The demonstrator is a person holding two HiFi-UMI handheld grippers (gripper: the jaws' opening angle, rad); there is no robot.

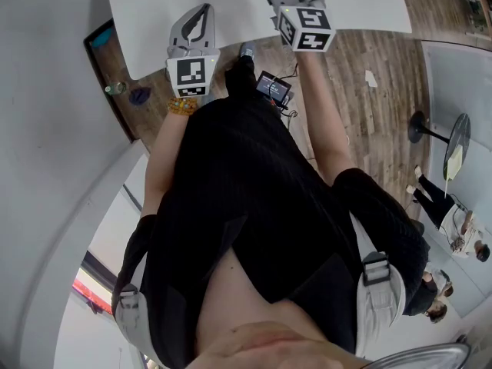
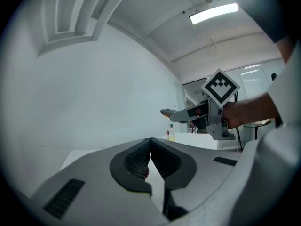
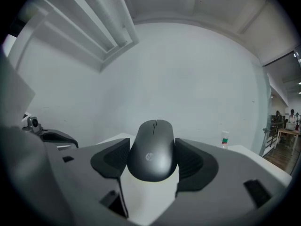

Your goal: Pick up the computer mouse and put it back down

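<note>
The right gripper (image 3: 152,144) clamps the dark computer mouse (image 3: 151,158) over the white table (image 1: 154,6), while the left gripper (image 2: 150,147) on the left has its jaws pressed together.

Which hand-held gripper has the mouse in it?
The right hand-held gripper has it. The dark grey mouse sits squeezed between its jaws. The left hand-held gripper has its jaws shut together with nothing between them.

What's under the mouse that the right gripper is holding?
White table shows below the mouse, between the jaws of the right gripper, which clamp its sides. The mouse's underside is hidden, so whether it touches the table cannot be told.
</note>
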